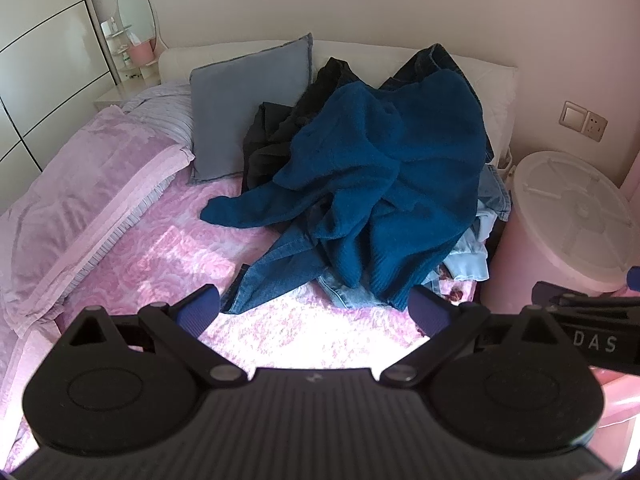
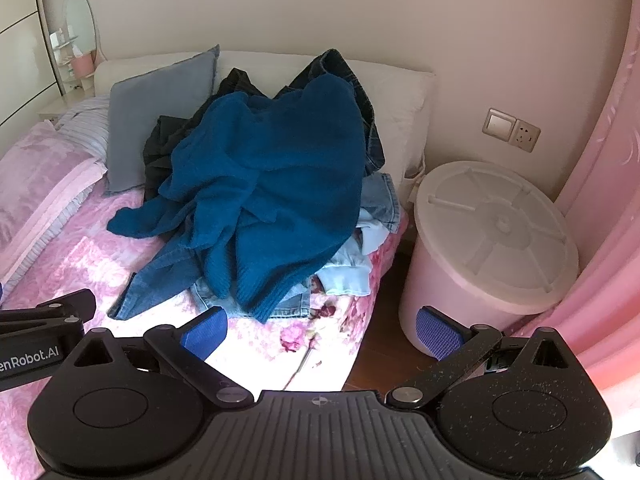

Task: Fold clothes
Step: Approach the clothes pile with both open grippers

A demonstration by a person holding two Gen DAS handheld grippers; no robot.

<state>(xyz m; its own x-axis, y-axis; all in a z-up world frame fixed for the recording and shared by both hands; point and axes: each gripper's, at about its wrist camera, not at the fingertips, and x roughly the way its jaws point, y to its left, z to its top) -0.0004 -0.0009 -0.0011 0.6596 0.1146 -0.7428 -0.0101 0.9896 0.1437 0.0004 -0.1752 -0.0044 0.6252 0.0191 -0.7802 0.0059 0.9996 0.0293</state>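
Bedroom scene: pink floral bedspread (image 1: 132, 264) across a bed set against a pale wall, grey-blue cushion (image 1: 248, 108) propped at the white headboard (image 2: 404, 108). Heaped at the far right of the bed, an unfolded pile of clothes, topped by a teal-blue sweater (image 1: 384, 168) with one sleeve trailing left onto the spread. Beneath it, dark garments (image 1: 280, 132) toward the cushion, a denim piece (image 1: 272, 268) spilling toward the camera, and pale blue items (image 2: 348, 272) at the bed's right edge. Beside the bed on the wooden floor, a pink bin with a white lid (image 2: 492, 232), below a wall switch and socket (image 2: 512, 130). Oval mirror (image 1: 134, 10) and small shelves in the far left corner. Left gripper (image 1: 316, 308) hovering over bare bedspread short of the pile, jaws spread wide, holding nothing. Right gripper (image 2: 320, 330) just beside it over the bed's right edge, jaws likewise wide apart and empty, blue pads (image 2: 438, 330) facing inward.
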